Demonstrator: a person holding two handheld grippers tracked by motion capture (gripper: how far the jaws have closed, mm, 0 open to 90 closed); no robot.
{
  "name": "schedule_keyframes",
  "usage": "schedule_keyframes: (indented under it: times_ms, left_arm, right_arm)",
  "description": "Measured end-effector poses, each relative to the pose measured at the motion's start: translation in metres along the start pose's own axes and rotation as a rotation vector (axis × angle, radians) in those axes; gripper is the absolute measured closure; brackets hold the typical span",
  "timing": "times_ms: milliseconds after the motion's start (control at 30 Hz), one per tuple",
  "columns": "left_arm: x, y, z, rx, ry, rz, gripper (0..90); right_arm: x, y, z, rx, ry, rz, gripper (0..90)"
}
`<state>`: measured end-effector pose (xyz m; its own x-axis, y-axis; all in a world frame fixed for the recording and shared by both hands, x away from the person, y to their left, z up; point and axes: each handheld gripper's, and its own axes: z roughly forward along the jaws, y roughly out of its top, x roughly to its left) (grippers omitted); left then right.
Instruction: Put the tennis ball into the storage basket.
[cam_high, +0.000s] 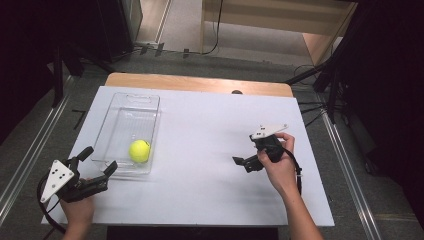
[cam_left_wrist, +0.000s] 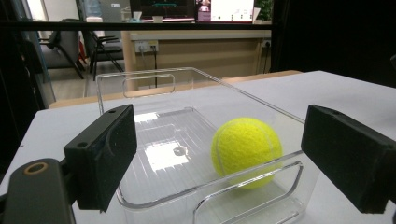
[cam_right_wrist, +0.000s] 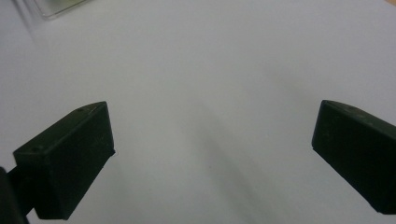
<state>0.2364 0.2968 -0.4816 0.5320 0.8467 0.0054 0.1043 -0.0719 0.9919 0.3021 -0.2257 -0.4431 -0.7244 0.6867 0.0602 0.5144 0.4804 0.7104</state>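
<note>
Tennis ball (cam_high: 139, 150) sits inside the clear plastic bin (cam_high: 125, 104), at the bin's near end, left of centre in the high view; the bin's walls keep it from rolling, which is likely why it rests so steadily there. In the left gripper view the ball (cam_left_wrist: 246, 151) lies in the lower middle of the frame, just behind the bin's near wall with its cut-out handle (cam_left_wrist: 254, 184).

Left gripper (cam_high: 100, 161), low at the lower left of the high view, has its jaws spread wide and holds nothing; the jaws stand just outside the bin's near left corner, pointed toward the ball. That aim, with the ball framed between the two pads (cam_left_wrist: 105, 154), suggests a reach over the wall is being lined up, though the wall is still between the jaws and the ball.

Right gripper (cam_high: 245, 162) hangs over bare white table (cam_high: 210, 190) right of centre, well apart from the bin. Its jaws are spread too, empty, facing down at the tabletop (cam_right_wrist: 210, 93), probably parked out of the way while the other hand works
</note>
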Motion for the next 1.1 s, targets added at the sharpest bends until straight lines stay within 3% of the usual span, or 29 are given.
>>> schedule_keyframes:
  times_ms: [667,1100]
  left_arm:
    - [0.0,0.0,0.0,0.003,0.002,0.004,11.0]
    - [0.0,0.0,0.0,0.002,0.001,0.005,11.1]
  right_arm:
    - [-0.01,-0.04,-0.02,-0.051,-0.058,0.062,0.0]
    - [-0.015,-0.068,-0.034,-0.128,-0.094,0.097,0.0]
